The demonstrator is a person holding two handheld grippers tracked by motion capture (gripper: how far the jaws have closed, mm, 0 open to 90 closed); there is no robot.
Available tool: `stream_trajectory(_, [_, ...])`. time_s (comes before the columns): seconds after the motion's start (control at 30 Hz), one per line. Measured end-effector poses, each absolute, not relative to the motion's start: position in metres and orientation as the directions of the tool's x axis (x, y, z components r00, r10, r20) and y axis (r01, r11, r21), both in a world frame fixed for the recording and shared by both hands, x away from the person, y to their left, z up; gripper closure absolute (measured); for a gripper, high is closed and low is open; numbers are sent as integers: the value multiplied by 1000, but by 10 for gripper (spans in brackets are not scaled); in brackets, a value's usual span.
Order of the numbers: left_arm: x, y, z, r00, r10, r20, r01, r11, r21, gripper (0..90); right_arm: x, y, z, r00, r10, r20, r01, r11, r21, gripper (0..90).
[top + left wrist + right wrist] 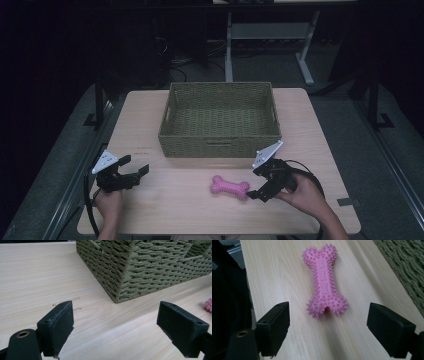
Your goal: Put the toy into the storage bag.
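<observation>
A pink spiky bone-shaped toy point(230, 187) lies flat on the pale wooden table point(165, 210), in front of a green woven basket point(220, 120). My right gripper point(254, 184) is open just right of the toy. In the right gripper view the toy point(323, 282) lies lengthwise ahead, its near end level with the tips of the jaws of my right gripper point(329, 320), untouched. My left gripper point(136, 165) is open at the table's left front and holds nothing. In the left gripper view the left gripper point(117, 322) faces the basket's corner point(120, 290), and the toy's edge point(208, 305) shows at far right.
The basket point(404, 262) looks empty and stands across the middle of the table, near its back edge. A hand holds each gripper at the front edge. Dark floor, a cable and a desk frame point(270, 35) lie beyond the table.
</observation>
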State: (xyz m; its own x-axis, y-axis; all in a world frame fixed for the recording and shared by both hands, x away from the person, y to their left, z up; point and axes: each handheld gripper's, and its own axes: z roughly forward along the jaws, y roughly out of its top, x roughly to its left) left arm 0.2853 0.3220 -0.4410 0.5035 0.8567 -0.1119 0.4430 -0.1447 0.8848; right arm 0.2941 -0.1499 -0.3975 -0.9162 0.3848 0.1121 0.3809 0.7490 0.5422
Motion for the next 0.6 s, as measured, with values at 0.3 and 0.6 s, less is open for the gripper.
stream_trajectory(0.3, [285, 323, -441, 502, 858, -110, 441, -144, 886, 136, 301, -128, -394, -934, 339, 116, 347, 773, 532, 172])
stream_trajectory(0.6, [285, 324, -441, 498, 860, -113, 445, -141, 884, 136, 306, -108, -399, -948, 296, 120, 315, 806, 501, 175])
